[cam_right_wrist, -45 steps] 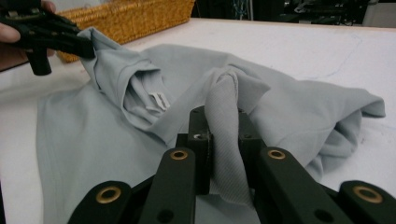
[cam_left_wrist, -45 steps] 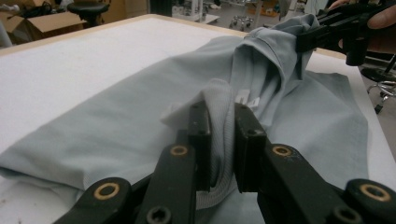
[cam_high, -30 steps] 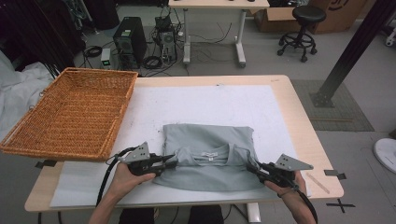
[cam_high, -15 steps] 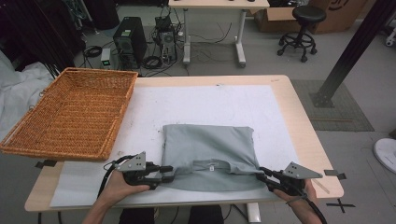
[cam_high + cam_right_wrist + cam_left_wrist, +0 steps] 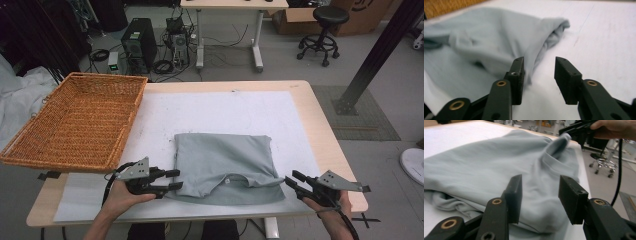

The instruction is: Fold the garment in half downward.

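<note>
The shirt (image 5: 225, 167) lies folded on the table (image 5: 320, 125), both grippers, left (image 5: 172, 180) and right (image 5: 295, 181), have just been opening and hold nothing, so moving it to the basket (image 5: 75, 125) probably remains.

High view overhead, forward-down; both gripper views close, sharing the shirt (image 5: 224, 167).

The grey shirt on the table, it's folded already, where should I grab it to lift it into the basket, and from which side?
Probably the near hem of the grey shirt, at its two near corners, coming in from the person's edge of the table. It lies flat and folded, with those corners nearest the left gripper and the right gripper, whose jaws have just been opening and stand clear of the cloth.
</note>
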`<state>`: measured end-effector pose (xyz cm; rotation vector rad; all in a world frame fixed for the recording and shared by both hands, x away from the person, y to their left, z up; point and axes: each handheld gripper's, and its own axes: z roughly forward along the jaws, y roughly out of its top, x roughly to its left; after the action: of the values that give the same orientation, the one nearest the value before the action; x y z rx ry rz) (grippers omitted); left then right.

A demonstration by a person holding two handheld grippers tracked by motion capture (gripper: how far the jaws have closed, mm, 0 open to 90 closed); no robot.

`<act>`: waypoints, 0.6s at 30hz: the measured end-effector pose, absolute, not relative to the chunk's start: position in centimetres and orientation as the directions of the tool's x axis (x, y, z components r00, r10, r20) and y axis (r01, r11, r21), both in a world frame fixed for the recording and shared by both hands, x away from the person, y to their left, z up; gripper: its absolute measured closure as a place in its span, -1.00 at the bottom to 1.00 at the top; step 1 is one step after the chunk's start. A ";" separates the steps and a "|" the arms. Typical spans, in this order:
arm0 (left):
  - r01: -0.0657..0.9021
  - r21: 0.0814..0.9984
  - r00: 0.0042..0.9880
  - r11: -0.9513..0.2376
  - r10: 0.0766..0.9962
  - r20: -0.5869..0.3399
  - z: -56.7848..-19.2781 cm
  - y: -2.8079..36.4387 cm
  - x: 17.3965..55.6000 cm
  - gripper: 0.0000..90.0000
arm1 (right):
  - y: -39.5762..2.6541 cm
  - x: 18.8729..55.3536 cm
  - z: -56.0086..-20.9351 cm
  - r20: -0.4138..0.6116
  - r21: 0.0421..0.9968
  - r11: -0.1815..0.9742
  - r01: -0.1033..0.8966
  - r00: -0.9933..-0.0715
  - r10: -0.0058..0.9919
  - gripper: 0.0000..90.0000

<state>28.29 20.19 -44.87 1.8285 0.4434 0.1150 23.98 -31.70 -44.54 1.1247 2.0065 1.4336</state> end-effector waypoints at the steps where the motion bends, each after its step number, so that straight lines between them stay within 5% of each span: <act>1: 0.242 0.943 0.921 -0.231 0.362 -0.147 -44.8 20.1 28.4 0.18 | -31.7 24.0 -44.2 0.107 0.928 0.131 0.350 -0.585 0.804 0.32; 8: 0.241 0.947 0.908 -0.213 0.395 -0.143 -44.5 19.1 29.2 0.12 | -29.9 25.3 -43.3 0.099 0.938 0.127 0.323 -0.599 0.794 0.09; 12: 0.253 0.947 0.886 -0.197 0.441 -0.145 -44.4 19.1 29.8 0.07 | -29.0 26.6 -43.9 0.138 0.923 0.113 0.368 -0.589 0.796 -0.23; 18: 0.295 0.949 0.817 -0.110 0.544 -0.191 -43.4 19.5 30.8 -0.42 | -28.4 28.2 -43.8 0.239 0.888 0.029 0.458 -0.516 0.823 -0.86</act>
<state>30.76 19.46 -43.42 1.7085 0.6583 0.2386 28.17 -28.37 -43.85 1.3048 1.9726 1.4826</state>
